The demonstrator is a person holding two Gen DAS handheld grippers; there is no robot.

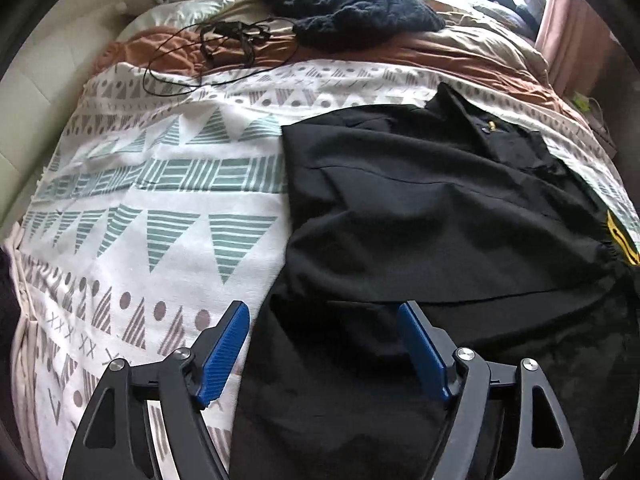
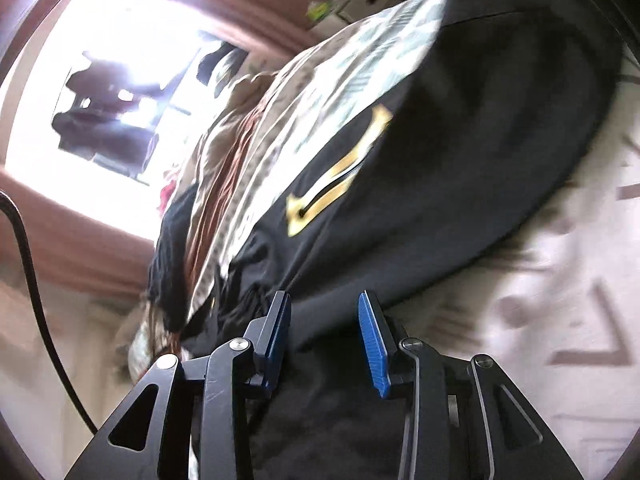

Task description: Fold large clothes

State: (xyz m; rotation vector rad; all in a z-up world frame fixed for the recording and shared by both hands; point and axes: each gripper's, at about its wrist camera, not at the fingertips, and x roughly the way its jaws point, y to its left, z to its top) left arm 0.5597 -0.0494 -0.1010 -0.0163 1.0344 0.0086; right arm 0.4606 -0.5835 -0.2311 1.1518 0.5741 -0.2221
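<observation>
A large black garment [image 1: 420,220] lies partly folded on the right half of the bed, with a fold line across its near part and a yellow mark [image 1: 618,236] at its right edge. My left gripper [image 1: 323,308] hovers open over the garment's near left edge, its blue pads wide apart with nothing between them. In the blurred, tilted right wrist view the same black garment [image 2: 460,140] shows its yellow mark [image 2: 340,176]. My right gripper [image 2: 324,296] sits at the cloth's gathered edge, pads apart and not pressing on the fabric.
A white patterned bedspread [image 1: 160,200] covers the bed. Farther back lie an orange-brown blanket [image 1: 160,46], a tangled black cable [image 1: 224,40] and a black knitted item [image 1: 352,12]. A bright window [image 2: 120,80] and a hanging dark cord [image 2: 24,260] stand beside the bed.
</observation>
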